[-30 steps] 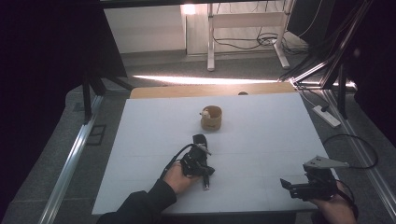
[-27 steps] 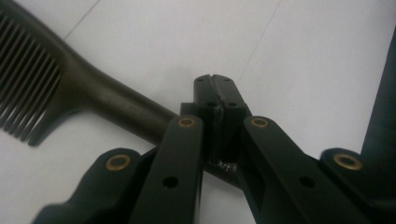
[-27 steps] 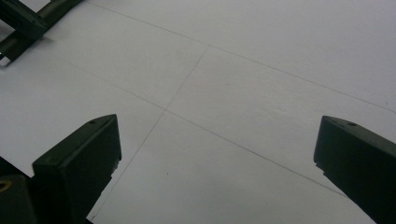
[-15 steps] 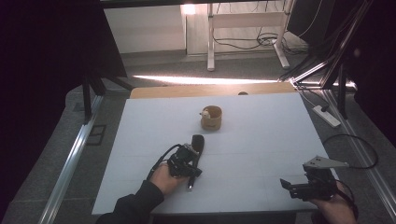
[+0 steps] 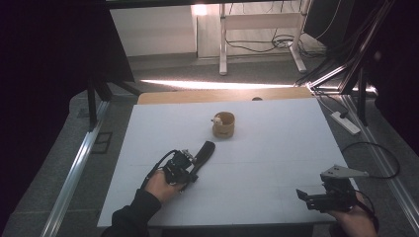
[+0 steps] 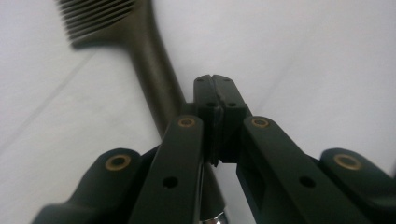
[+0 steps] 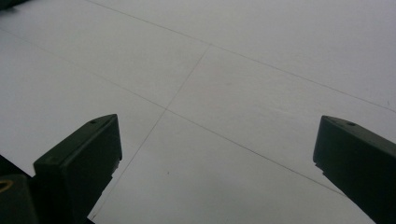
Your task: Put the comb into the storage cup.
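Black and long-handled, the comb [image 5: 202, 154] lies on the white table [image 5: 276, 148] left of the middle, slanting from near the front edge up toward the far right. In the left gripper view its teeth [image 6: 100, 18] show at the top left, blurred, and its handle runs down past the jaws on their left side and under the gripper's body. The left gripper [image 6: 215, 88] has its two jaws pressed flat together with nothing visible between the tips; the comb sits beside them, and whether it touches them I cannot tell. In the high view this left gripper [image 5: 190, 170] rests low at the comb's near end, a dark sleeve [image 5: 133, 217] behind it.

A brown cup [image 5: 224, 124] stands well apart, toward the far edge, near the middle.

By the front right corner the right gripper [image 5: 309, 197] is held over bare table, jaws spread wide and empty [image 7: 215, 149].
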A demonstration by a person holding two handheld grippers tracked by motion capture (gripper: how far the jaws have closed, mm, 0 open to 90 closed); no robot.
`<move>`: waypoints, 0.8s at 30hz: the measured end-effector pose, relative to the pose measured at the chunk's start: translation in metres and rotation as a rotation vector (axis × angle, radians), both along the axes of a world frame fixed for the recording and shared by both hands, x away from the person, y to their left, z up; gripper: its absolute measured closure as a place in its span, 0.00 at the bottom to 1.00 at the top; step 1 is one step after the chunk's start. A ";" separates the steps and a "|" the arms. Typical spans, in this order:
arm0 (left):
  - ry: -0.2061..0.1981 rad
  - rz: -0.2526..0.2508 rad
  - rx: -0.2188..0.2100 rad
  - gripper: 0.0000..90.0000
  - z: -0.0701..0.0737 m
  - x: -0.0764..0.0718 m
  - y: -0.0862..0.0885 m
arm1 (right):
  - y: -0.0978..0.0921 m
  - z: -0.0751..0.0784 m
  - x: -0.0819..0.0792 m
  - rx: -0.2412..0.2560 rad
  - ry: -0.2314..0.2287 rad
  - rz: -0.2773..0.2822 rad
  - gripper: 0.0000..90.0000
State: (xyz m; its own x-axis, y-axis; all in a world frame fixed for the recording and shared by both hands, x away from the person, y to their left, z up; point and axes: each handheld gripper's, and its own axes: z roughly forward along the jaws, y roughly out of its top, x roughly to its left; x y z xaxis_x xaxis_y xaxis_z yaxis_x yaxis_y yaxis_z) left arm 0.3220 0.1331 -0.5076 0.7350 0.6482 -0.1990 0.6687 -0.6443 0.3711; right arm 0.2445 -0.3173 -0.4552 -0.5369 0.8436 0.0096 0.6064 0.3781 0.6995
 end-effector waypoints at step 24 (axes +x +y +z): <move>-0.102 0.076 -0.097 0.58 0.026 -0.004 0.008 | 0.000 0.000 0.000 -0.002 0.008 -0.002 0.02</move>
State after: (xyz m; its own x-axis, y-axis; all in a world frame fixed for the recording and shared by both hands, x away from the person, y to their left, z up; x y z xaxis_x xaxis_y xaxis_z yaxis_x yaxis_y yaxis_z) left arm 0.3179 0.1410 -0.4818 0.7041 0.6842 -0.1899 0.6698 -0.5511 0.4977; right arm 0.2450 -0.3172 -0.4554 -0.5355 0.8444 0.0122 0.6126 0.3785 0.6938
